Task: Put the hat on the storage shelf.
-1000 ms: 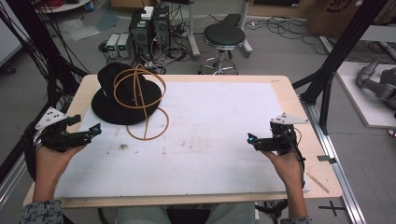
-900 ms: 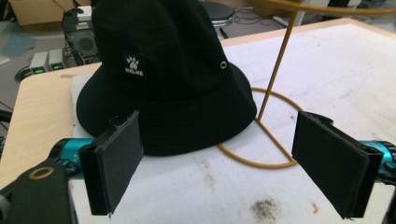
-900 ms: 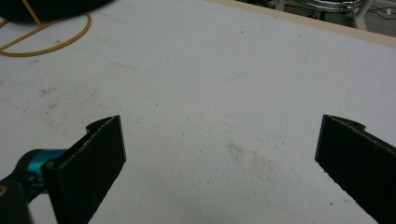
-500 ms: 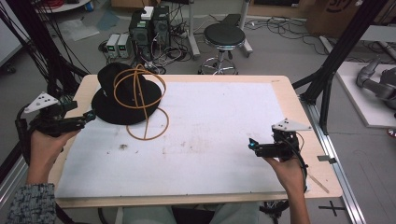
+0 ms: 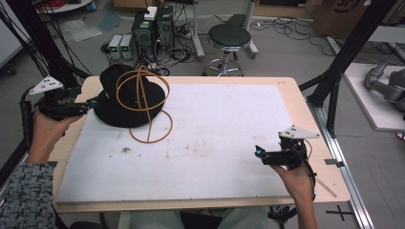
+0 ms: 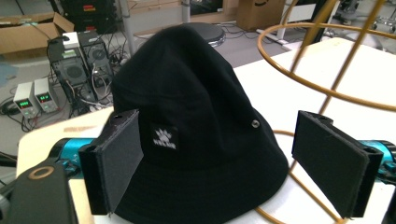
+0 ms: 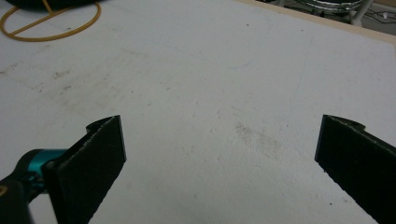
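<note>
Across the middle of the high view lies the table (image 5: 296, 102), its top covered by a stained white mat (image 5: 215, 138). At about ten o'clock on that mat sits the black bucket hat (image 5: 119, 102), brim down, with a small white logo patch facing the left gripper view. The yellow wire stand (image 5: 145, 102) leans against the hat's three o'clock side, its base ring flat on the mat and its upper hoop arching over the crown. At nine o'clock from the hat, the left gripper (image 5: 90, 101) is released, jaws spread wide on either side of the brim and just short of touching it. At four o'clock on the table, well apart from the hat, the right gripper (image 5: 258, 151) hangs above bare mat, jaws likewise spread and holding nothing.
</note>
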{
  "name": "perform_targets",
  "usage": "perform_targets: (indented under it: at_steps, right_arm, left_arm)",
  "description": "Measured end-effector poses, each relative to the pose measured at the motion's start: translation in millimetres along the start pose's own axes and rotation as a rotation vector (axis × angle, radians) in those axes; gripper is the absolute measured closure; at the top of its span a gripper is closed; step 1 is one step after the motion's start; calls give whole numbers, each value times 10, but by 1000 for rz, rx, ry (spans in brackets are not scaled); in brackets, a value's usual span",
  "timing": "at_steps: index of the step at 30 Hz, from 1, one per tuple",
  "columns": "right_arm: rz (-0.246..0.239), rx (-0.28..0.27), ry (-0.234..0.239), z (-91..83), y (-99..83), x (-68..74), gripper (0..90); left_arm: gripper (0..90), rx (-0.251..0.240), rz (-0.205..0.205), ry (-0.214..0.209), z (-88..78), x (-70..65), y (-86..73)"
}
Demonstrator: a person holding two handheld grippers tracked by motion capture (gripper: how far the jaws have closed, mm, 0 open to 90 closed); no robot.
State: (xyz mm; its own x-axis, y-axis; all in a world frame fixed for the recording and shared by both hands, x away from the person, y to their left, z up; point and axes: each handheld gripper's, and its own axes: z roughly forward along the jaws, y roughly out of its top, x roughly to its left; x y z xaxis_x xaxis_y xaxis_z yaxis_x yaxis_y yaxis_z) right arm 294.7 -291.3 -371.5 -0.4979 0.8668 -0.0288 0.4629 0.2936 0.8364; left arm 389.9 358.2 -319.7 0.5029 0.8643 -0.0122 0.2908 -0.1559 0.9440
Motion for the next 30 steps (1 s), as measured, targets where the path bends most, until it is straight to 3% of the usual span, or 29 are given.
perform_targets:
  at_steps: [2, 7, 9, 17, 23, 24, 30]
  right_arm:
    - [-1, 1, -2, -7, -8, 4, 13]
    - [-4, 2, -5, -29, -34, 1, 13]
    - [4, 4, -6, -41, -39, 9, 13]
    - [-3, 10, -10, -57, -71, 23, 13]
    - [3, 12, -15, -88, -83, 29, 14]
    - [2, 11, -17, -93, -83, 29, 14]
    - [9, 11, -15, -114, -106, 25, 14]
  left_arm:
    - [166, -18, -16, -28, 32, 60, 35]
    - [166, -49, -36, -45, 132, 162, 90]
    - [166, -34, -42, -46, 183, 191, 95]
    - [165, 0, 12, -36, 390, 239, 269]
    - [165, -36, 26, -50, 513, 318, 407]
    - [165, -41, 13, -57, 559, 340, 425]
    - [164, -23, 41, -36, 766, 307, 482]
